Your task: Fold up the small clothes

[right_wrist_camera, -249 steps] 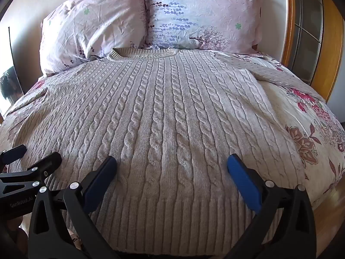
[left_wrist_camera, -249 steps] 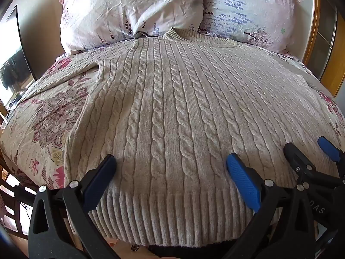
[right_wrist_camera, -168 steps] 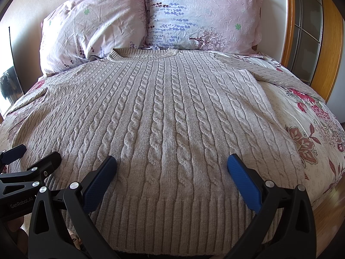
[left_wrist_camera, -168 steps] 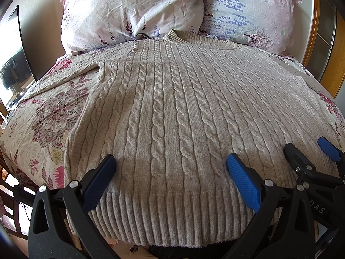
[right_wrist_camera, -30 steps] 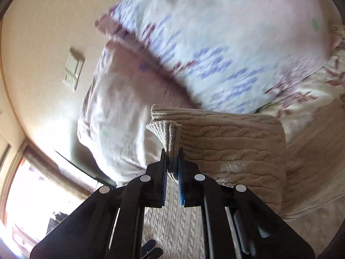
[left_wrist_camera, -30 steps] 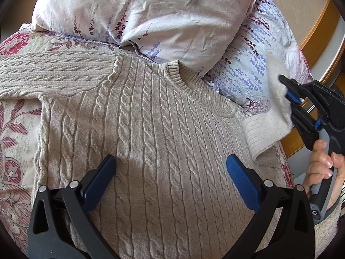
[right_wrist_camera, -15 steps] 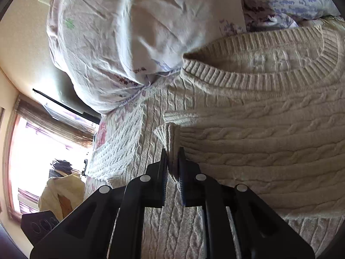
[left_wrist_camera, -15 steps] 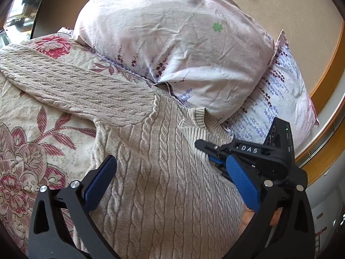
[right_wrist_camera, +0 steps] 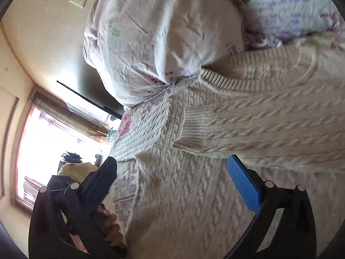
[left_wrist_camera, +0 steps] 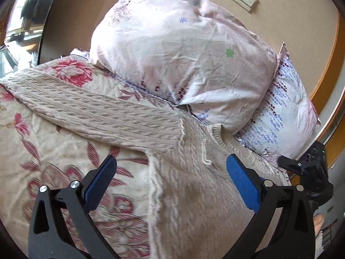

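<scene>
The right gripper (right_wrist_camera: 170, 183) was opening, nothing between its jaws; the sweater's folded sleeve (right_wrist_camera: 258, 133) lay just ahead of it across the sweater (right_wrist_camera: 194, 205) body. The left gripper (left_wrist_camera: 170, 181) stood wide open and empty above the sweater on the bed (left_wrist_camera: 38, 151) (pillows (left_wrist_camera: 172, 64) beyond).

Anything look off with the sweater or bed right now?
Nothing damaged or spilled. The sweater is lopsided mid-fold: one sleeve lies folded across the chest, the other sleeve is spread out over the floral bedspread. The right gripper jaws are opening with nothing between them.
</scene>
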